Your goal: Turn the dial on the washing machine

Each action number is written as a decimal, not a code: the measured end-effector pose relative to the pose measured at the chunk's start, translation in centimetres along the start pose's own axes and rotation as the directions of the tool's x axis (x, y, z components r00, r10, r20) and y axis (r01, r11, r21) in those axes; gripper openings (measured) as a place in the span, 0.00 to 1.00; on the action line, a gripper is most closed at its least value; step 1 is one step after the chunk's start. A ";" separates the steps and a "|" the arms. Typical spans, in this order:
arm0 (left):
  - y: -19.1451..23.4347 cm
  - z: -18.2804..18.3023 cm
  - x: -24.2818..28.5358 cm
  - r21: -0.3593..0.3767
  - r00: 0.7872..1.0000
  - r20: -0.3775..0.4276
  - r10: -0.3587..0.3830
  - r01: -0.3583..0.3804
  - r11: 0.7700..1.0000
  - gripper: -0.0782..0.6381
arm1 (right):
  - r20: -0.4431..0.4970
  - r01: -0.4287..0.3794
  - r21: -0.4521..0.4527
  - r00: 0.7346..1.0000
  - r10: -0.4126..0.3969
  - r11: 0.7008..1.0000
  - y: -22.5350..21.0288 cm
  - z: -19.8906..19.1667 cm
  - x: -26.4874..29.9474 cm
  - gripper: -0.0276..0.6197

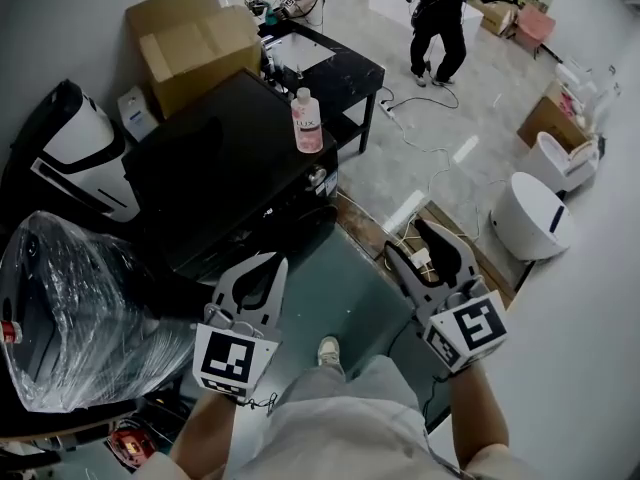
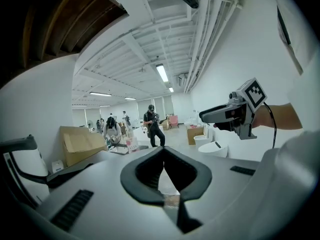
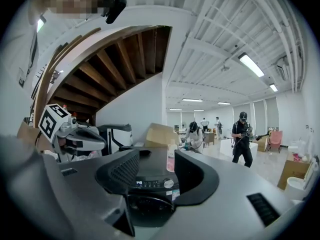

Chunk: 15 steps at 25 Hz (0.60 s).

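We see bright ceiling strip lights (image 3: 252,64), strong fisheye bending at black-vignetted edges, and softly blurred foregrounds.

two claws (image 1: 272,261) (image 1: 410,238), one washer (image 1: 220,163), one bottle (image 1: 307,120)

Bottle (image 1: 307,120) on washing machine (image 1: 220,168) top; cardboard box (image 1: 190,43) behind; dial (image 3: 169,183) on front.

Washing machine display (image 3: 139,182) reading roughly 1:48, other print too small
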<state>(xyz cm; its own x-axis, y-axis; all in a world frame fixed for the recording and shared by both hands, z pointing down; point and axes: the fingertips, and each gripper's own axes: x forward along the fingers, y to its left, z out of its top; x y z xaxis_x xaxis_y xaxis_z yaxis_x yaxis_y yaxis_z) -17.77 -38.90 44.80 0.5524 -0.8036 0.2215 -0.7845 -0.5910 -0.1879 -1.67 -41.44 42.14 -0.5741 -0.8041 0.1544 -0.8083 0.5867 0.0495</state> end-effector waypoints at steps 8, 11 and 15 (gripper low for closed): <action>3.1 -1.2 2.5 -0.030 0.997 -0.035 0.064 -0.065 0.997 0.14 | -0.054 -0.079 -0.039 0.996 0.077 0.996 -1.4 -1.4 6.0 0.43; 3.6 -1.8 3.3 -0.057 0.993 -0.057 0.103 -0.106 0.993 0.14 | -0.067 -0.120 -0.030 0.991 0.118 0.992 -2.1 -2.2 7.5 0.43; 4.2 -2.3 4.6 -0.108 0.981 -0.099 0.169 -0.180 0.978 0.14 | -0.094 -0.184 -0.020 0.979 0.182 0.983 -3.5 -2.9 9.7 0.44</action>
<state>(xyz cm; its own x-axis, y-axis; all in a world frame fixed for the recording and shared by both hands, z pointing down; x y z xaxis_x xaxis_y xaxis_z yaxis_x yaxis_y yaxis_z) -19.19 -44.97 47.25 0.3809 -0.8810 0.2806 -0.8967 -0.4260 -0.1202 -4.04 -51.03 46.37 -0.6965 -0.6714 0.2531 -0.6859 0.7266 0.0398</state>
